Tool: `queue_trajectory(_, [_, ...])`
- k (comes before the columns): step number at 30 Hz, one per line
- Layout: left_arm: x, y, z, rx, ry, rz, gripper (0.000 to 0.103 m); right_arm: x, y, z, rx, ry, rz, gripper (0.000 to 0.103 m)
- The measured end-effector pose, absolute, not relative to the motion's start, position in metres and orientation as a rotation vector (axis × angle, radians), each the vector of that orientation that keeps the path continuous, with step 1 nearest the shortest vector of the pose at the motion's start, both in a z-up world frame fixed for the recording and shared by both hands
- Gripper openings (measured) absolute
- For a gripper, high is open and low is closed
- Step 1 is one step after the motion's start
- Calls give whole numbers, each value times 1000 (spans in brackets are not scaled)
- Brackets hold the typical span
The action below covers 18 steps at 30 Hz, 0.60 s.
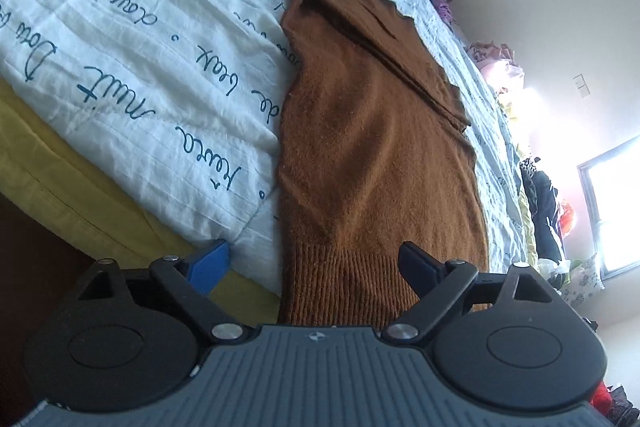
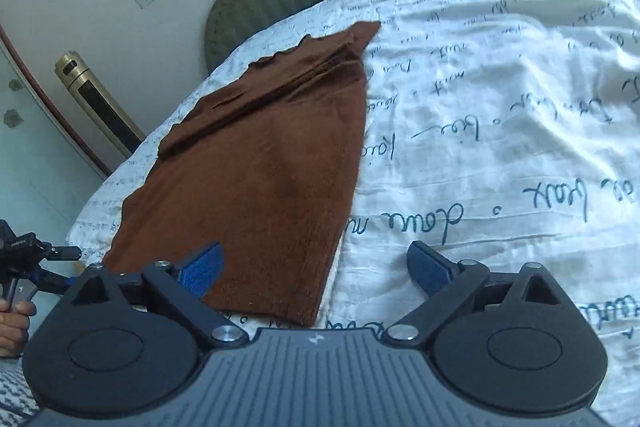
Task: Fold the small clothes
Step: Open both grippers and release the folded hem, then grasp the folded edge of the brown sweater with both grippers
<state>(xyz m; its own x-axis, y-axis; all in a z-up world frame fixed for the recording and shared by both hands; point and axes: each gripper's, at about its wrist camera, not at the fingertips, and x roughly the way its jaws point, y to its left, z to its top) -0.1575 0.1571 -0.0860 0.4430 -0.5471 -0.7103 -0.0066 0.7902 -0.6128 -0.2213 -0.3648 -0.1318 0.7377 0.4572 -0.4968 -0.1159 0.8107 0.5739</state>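
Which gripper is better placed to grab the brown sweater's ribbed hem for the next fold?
Left, probably. The left gripper stands open with the brown sweater's ribbed hem between its fingers; the right gripper straddles only the corner, partly over the bedsheet.

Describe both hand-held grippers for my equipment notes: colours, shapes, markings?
Left hand-held gripper: ribbed grey body with a small emblem, two round black discs, black linkage arms with silver pivot pins, and blue textured finger pads. Right hand-held gripper looks identical, blue pads included.
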Motion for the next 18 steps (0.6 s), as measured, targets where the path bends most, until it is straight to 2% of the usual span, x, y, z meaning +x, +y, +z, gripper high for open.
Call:
queue_trajectory(2, [-156,148,-88,-559,1073,-359,103,-216,-361,-135,512,678,342,99])
queue_trajectory(6, [-161,133,-93,-519,1092,-357,102,-213,-361,-133,543,695,371,99])
queue_trajectory(7, [-164,130,-96,-533,1093,-377,102,-212,-360,-133,550,698,390,95])
queue_trajectory(8, [-166,128,-98,-553,1097,-396,101,-211,-358,-135,555,707,409,84])
queue_trajectory(9, [-168,126,-100,-573,1102,-403,100,-212,-355,-135,547,717,407,80])
queue_trajectory(11, [-172,124,-103,-585,1104,-404,92,-212,-351,-134,533,721,411,60])
queue_trajectory(12, [-174,125,-104,-600,1098,-396,91,-211,-351,-134,545,730,414,56])
queue_trajectory(14, [-178,129,-103,-646,1080,-395,83,-210,-352,-136,578,747,431,41])
queue_trajectory(18, [-178,136,-97,-665,1062,-408,69,-210,-351,-138,591,749,437,39])
